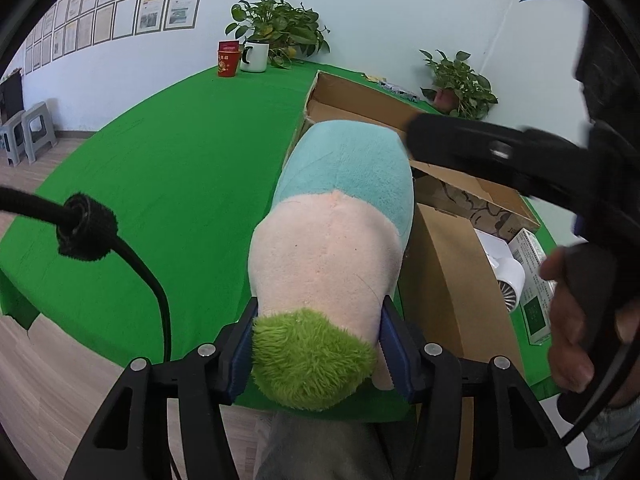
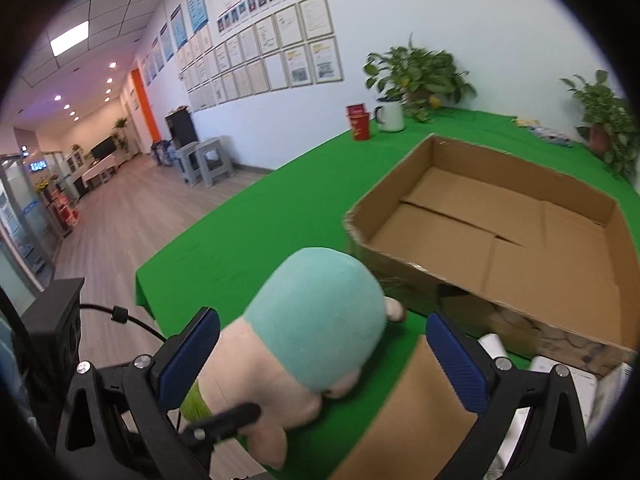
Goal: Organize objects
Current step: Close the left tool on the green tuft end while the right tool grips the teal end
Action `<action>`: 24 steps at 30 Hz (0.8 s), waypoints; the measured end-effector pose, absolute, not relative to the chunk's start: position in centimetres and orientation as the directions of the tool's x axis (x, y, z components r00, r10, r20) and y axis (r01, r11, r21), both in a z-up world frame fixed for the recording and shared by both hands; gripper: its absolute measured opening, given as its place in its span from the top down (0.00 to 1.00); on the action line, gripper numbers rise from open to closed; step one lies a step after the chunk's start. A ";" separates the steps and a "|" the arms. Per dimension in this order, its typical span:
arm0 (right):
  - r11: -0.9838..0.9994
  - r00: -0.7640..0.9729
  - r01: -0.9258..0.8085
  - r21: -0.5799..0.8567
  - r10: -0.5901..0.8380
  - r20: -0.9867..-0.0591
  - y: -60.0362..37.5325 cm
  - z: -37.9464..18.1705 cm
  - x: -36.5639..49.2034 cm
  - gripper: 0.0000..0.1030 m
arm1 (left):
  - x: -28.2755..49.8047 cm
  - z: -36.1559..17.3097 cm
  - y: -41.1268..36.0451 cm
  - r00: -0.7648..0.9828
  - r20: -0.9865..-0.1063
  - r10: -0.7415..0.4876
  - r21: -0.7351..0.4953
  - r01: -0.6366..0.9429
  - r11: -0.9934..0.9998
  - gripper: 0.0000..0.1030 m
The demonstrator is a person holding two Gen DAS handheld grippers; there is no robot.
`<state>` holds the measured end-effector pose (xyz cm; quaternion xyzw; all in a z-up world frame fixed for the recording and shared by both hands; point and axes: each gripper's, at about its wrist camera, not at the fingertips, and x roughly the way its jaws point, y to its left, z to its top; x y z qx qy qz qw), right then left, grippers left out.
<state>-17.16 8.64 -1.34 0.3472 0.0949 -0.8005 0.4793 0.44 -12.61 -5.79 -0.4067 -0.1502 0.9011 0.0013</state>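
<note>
Left wrist view: left hand-held gripper (image 1: 316, 344) clenched on the plush toy (image 1: 336, 248), blue pads pressed into its green-tufted pink end, teal end pointing ahead; open cardboard box (image 1: 320, 96) just beyond and right of the toy's far tip, on the green bench (image 1: 180, 160); right hand-held gripper (image 1: 416, 136) reaching in from the right, tips near the teal end, contact not discernible; small white and green-labelled cartons (image 1: 532, 280) low to the right, beside a loose cardboard flap (image 1: 440, 272). Right wrist view: right hand-held gripper (image 2: 324, 352) released, blue pads spread either side of the plush toy (image 2: 316, 328) and apart from it; toy lifted ahead between the fingers, teal end toward the box; open cardboard box (image 2: 520, 224) ahead and right, floor bare; red cup (image 2: 360, 122) and white mug (image 2: 390, 116) far ahead at the bench's back edge, beside a potted plant (image 2: 416, 72). Step in hand, as judged: carrying the toy to the box. Best done by holding the squeeze firm on the soft end, lifting the drooping teal end over the near wall before lowering, keeping the right hand-held gripper out of the path or under the free end for support, and releasing only once the toy rests on the box floor.
</note>
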 end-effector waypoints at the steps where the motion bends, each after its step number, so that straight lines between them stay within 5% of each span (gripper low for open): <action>1: -0.519 -0.286 0.835 0.185 -0.695 -0.660 8.1 -1.6 -17.1 0.00 | 0.8 -5.8 -12.7 -0.668 -0.733 0.128 -0.274 0.117 -0.955 0.49; 6: -0.523 -0.185 0.817 0.241 -0.635 -0.750 6.0 -3.9 -17.0 0.00 | 1.7 -6.0 -12.6 -0.661 -0.738 0.137 -0.268 0.101 -0.958 0.49; 13: -0.584 -0.240 0.804 0.114 -0.493 -0.836 4.6 -5.4 -15.8 0.01 | 1.4 -6.0 -11.8 -0.669 -0.732 0.130 -0.249 0.085 -0.965 0.51; 24: -0.604 -0.279 0.793 0.083 -0.481 -0.831 3.6 -5.8 -16.2 0.23 | 0.9 -5.5 -10.7 -0.673 -0.733 0.099 -0.202 0.077 -0.976 0.54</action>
